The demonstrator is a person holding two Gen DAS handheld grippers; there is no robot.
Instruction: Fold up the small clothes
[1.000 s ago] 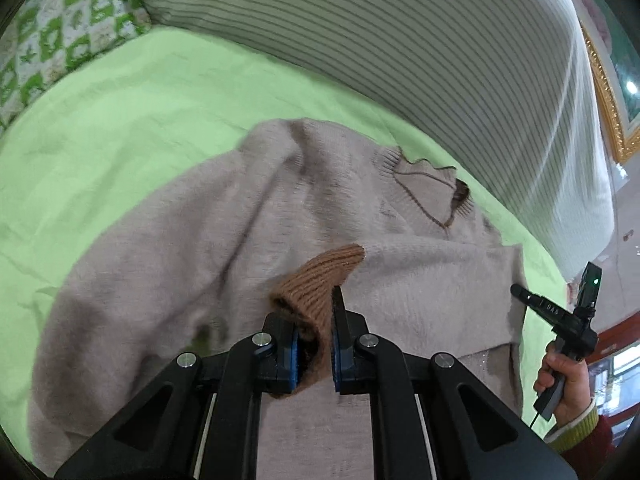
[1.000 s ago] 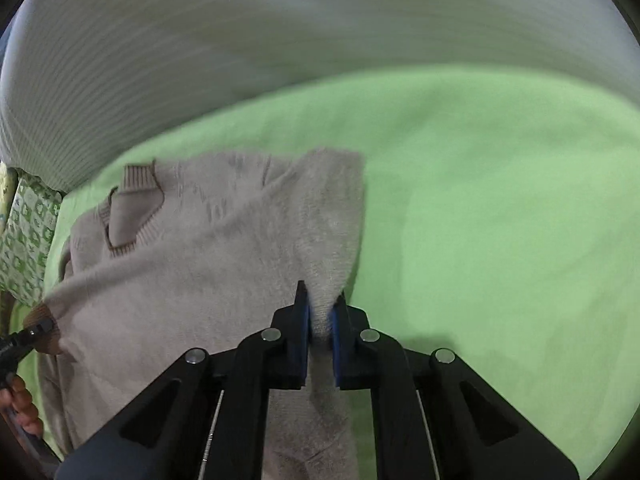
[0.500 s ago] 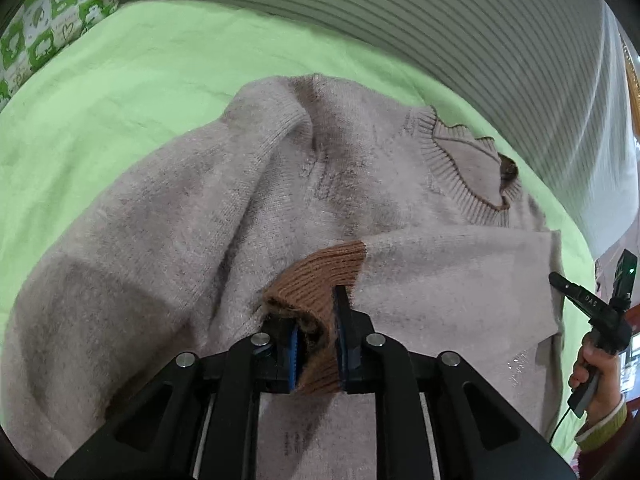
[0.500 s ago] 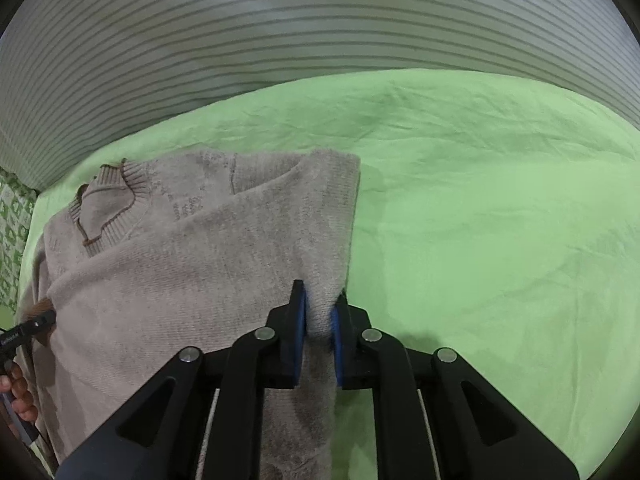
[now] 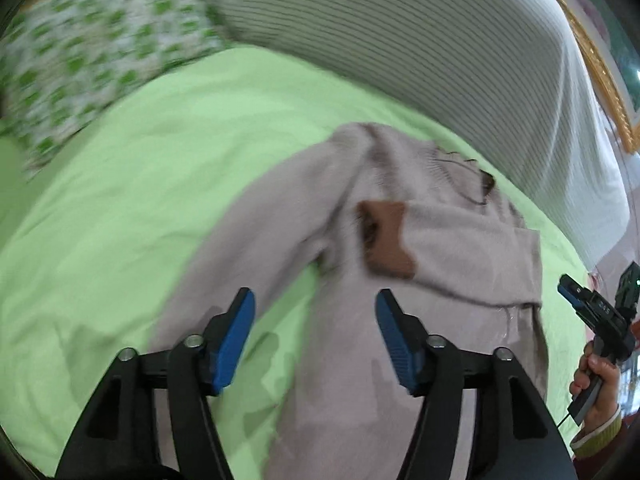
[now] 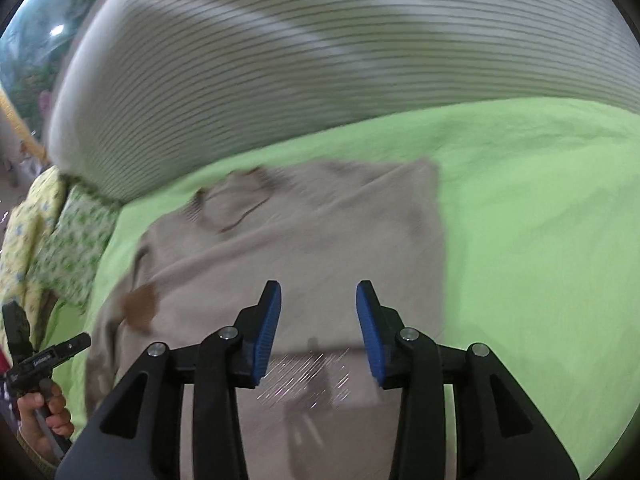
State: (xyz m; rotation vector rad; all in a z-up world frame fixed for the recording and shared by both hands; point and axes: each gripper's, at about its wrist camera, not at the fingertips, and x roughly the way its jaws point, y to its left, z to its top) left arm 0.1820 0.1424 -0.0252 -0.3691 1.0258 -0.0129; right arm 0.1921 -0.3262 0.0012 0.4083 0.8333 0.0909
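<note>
Your left wrist view alone shows the brown cuff (image 5: 386,240) clearly, at 12 o'clock from your left tongs (image 5: 314,334); the right view alone shows a glittery patch (image 6: 308,376) between your right tongs (image 6: 319,330). One beige sweater (image 6: 304,248) lies on the green bed sheet (image 6: 532,216), beyond both tongs. Both tongs have just been opening, jaws apart, gripping nothing.

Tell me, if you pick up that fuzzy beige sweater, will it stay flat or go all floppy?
Probably floppy: the sweater is soft knit, already creased and folded over itself. Its brown cuff would likely dangle. It looks unlikely to slide much on the green sheet.
</note>
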